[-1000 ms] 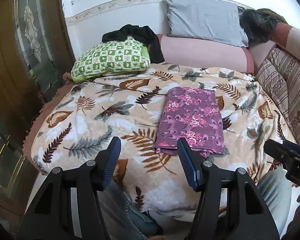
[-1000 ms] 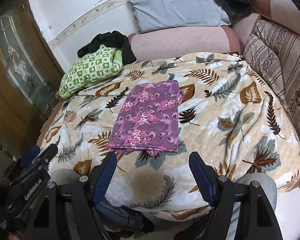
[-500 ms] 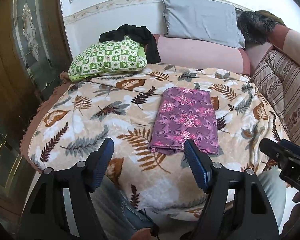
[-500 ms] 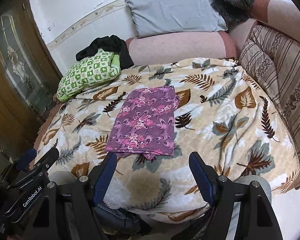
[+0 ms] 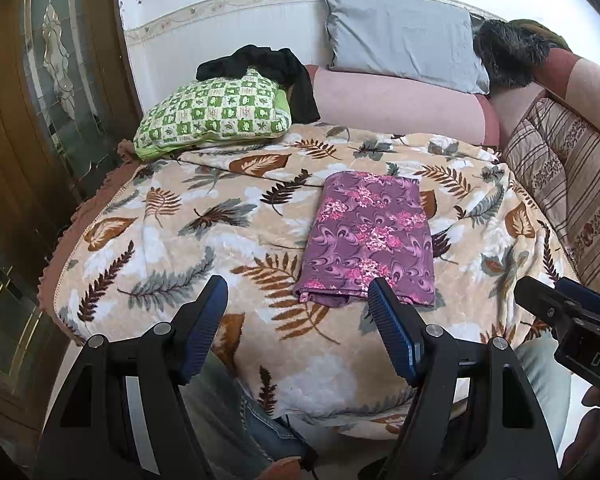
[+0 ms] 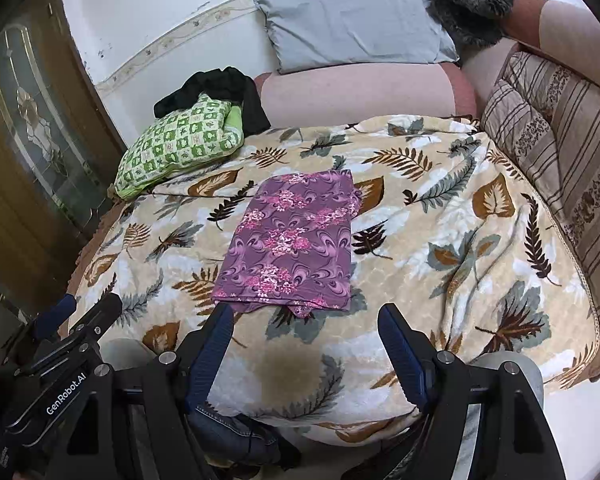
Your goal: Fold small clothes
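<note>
Both ribbed-padded claws (image 5: pixel 296 304) (image 6: pixel 306 328) gape empty before the flat rectangular floral cloth (image 6: pixel 290 244).

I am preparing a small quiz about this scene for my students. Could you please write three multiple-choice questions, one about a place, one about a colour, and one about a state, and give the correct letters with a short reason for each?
1. Where does the purple floral cloth lie?
A. on the leaf-print blanket
B. on the grey pillow
C. on the floor

2. What colour is the checked cushion at the blanket's far left corner?
A. red and black
B. green and white
C. plain blue

3. In what state are the left gripper and the right gripper?
A. both shut on the cloth
B. one open, one shut
C. both open, holding nothing

Answers: 1 A, the cloth rests folded flat in the blanket's middle. 2 B, its squares are green and white. 3 C, each pair of fingers stands wide apart, short of the cloth's near edge.
</note>
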Demonstrator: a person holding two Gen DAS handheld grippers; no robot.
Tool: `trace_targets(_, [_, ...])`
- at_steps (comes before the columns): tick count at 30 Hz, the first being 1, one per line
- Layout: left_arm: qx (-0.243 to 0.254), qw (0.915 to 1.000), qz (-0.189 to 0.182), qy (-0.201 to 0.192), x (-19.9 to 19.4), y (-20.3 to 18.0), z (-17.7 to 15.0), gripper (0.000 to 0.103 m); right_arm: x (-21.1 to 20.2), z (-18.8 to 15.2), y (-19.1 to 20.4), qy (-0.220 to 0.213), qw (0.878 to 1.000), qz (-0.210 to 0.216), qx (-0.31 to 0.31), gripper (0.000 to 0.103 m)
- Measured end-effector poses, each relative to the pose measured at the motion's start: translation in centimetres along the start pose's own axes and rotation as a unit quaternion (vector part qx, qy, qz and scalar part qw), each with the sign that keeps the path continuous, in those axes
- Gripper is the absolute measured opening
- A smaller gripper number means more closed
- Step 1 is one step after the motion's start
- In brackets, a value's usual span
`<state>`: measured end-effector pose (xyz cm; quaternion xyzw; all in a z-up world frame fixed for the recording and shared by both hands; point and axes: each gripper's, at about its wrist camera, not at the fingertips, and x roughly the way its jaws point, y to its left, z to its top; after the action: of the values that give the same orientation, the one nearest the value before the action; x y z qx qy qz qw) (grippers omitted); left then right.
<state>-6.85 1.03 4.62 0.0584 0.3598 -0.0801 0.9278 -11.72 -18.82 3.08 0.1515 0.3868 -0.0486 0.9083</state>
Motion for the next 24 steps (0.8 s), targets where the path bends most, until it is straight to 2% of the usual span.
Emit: trace_targets(24, [0.004, 1.0000, -0.004, 0.003, -0.10, -0.24, -0.13, 0.073, 0.15, 0.26, -0.37, -0.002, 1.000, -0.004, 0.003, 0.072])
